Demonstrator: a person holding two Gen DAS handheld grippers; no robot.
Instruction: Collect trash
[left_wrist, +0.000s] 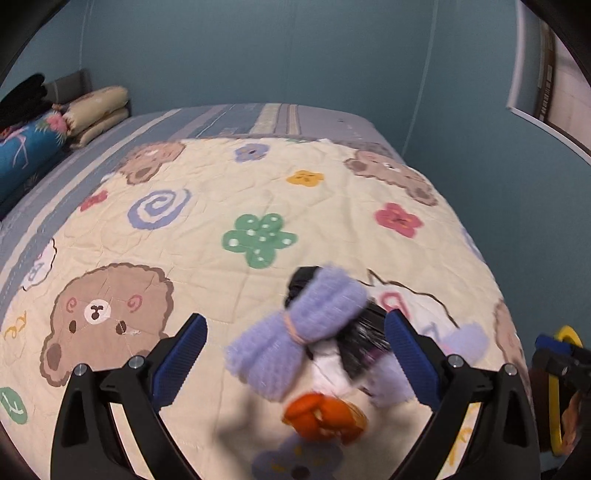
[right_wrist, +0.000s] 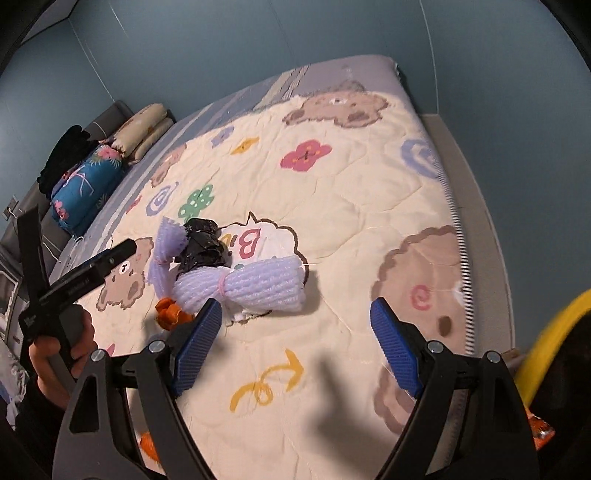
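Yellow ring blurred, cut off right.

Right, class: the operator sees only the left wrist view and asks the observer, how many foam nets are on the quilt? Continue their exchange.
Observer: Two: a net left of the black bag, a second net in front of it.
Operator: Is the right gripper free?
Observer: Yes, the right gripper is open, with nothing between its pads.
Operator: Any peel besides the piece I see?
Observer: Apart from that peel by the nets, an orange scrap lies nearer the bed's edge.
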